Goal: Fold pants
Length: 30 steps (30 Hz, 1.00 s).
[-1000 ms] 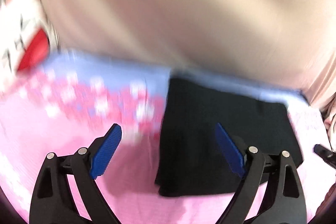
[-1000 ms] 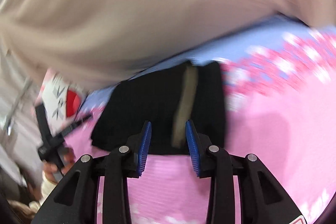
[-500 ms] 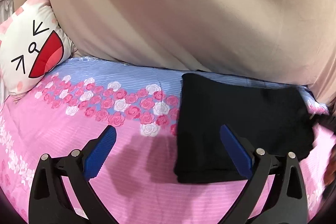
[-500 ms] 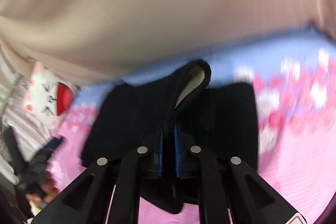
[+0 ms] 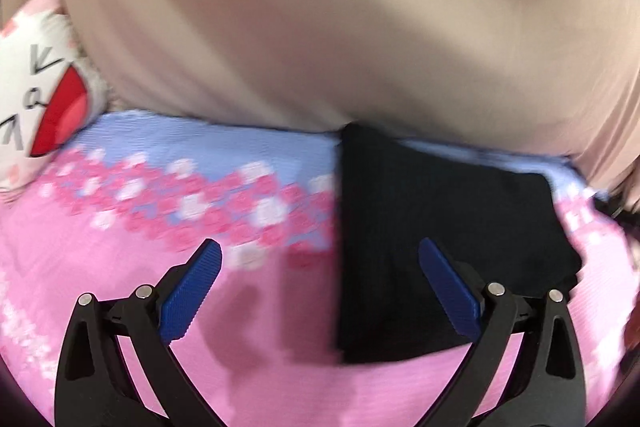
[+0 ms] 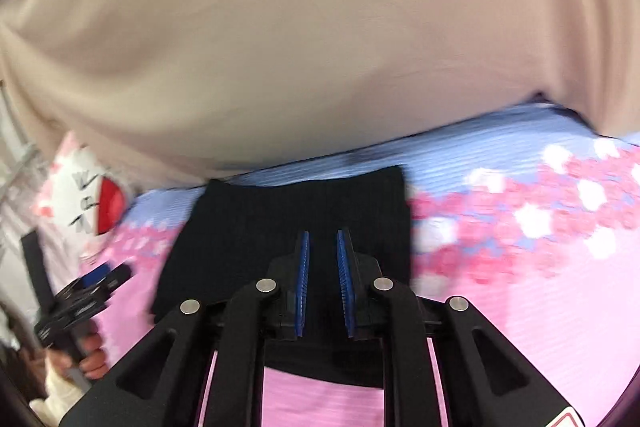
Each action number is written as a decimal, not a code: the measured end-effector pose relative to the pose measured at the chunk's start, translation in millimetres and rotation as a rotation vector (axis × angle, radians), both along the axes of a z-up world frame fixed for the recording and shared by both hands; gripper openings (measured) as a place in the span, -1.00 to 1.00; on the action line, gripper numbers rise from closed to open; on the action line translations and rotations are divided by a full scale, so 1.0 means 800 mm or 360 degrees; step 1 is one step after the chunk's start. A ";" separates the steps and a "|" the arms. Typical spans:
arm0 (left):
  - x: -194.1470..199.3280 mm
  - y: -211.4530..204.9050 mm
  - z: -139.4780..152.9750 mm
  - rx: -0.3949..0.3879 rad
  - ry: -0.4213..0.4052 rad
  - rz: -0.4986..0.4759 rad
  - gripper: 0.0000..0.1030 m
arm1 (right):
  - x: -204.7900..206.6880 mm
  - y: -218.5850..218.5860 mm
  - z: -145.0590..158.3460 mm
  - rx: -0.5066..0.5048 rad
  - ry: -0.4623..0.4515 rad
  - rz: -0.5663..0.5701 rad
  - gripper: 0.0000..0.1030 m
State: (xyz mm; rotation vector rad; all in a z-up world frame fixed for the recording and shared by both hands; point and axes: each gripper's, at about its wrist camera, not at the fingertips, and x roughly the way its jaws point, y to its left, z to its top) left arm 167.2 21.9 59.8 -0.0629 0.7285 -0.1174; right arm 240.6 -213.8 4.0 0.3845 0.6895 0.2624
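The white cushion with a red mouth and black drawn face marks [image 5: 36, 99] sits at the far left, on the pink bedsheet with a rose band and pale blue stripe [image 5: 120, 259]; to the right of that cushion, across the rose band, the black folded pants [image 5: 440, 227] lie flat as a compact rectangle on the sheet, their far edge close to the beige fabric backdrop [image 5: 340, 19]; the left gripper [image 5: 320, 287] hangs above the sheet with its blue ribbed pads [image 5: 192, 291] spread wide, holding nothing, its right pad over the pants' left portion; in the right wrist view, the cushion appears at left with the left gripper and the hand holding it below; right of the cushion, the right gripper [image 6: 323, 283] sits over the pants' near edge, its pads parted by a narrow gap with no cloth between them; both views are motion-blurred.
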 end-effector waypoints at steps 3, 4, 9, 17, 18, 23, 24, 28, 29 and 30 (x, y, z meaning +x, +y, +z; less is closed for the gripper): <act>0.035 -0.034 -0.022 -0.0072 0.0161 -0.0111 0.88 | 0.033 0.008 -0.064 -0.0012 0.0248 0.0030 -0.81; 0.050 -0.042 -0.046 -0.0042 0.0250 -0.0124 0.88 | 0.030 -0.016 -0.092 -0.0031 0.0309 -0.0010 -1.00; 0.062 -0.033 -0.078 -0.0065 0.0355 -0.0076 0.87 | 0.014 -0.033 -0.074 0.0091 0.0240 -0.0046 -0.84; 0.152 -0.074 -0.029 -0.0022 0.0302 -0.0086 0.88 | 0.119 -0.018 -0.046 -0.0027 0.0179 -0.0102 -0.86; 0.167 -0.078 -0.039 0.0021 0.0352 -0.0040 0.88 | 0.128 -0.024 -0.059 -0.0050 0.0229 -0.0157 -0.95; 0.203 -0.053 -0.075 -0.0094 0.0516 0.0070 0.90 | 0.116 -0.062 -0.076 0.0144 0.0297 -0.0298 -0.88; 0.191 -0.046 -0.062 -0.0110 0.0464 0.0065 0.87 | 0.101 -0.058 -0.063 0.0130 0.0243 -0.0274 -0.82; 0.098 -0.022 -0.009 -0.0097 0.0204 -0.0054 0.88 | 0.002 -0.025 -0.023 0.0045 0.0069 -0.0069 -0.82; 0.073 -0.020 -0.005 -0.0074 0.0171 -0.0095 0.89 | -0.014 -0.017 -0.027 0.0032 0.0072 -0.0023 -0.82; 0.055 -0.021 -0.007 -0.0051 0.0155 -0.0115 0.90 | -0.029 -0.007 -0.039 -0.0027 0.0115 0.0014 -0.82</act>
